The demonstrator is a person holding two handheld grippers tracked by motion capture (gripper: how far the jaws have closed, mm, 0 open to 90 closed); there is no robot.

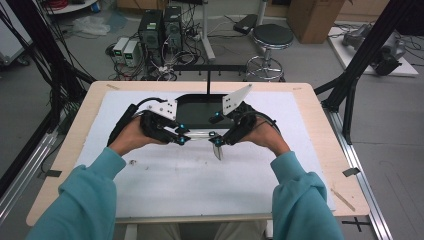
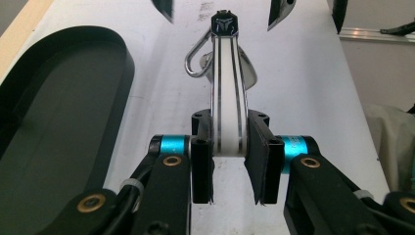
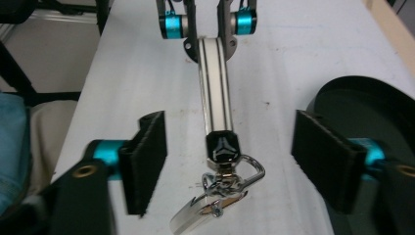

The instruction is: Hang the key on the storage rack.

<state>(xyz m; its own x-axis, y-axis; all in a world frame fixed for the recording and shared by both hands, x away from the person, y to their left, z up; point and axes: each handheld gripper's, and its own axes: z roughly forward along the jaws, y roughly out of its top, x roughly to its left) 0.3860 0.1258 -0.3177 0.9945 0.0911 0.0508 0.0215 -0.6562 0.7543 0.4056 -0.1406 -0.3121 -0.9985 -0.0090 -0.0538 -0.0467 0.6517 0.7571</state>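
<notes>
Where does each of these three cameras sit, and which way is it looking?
High view: above the person's side, looking forward and down on the table; both forearms show.
Left gripper view: on the left gripper, looking along its jaws, which clamp the keyring strap.
Right gripper view: on the right gripper, looking back; its open jaws flank the strap's clip end.
All three share the strap and black tray.

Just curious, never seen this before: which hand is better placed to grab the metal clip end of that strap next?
Probably the right. Its gripper sits open around the clip, pads not touching, while the left gripper is shut on the strap far end.
</notes>
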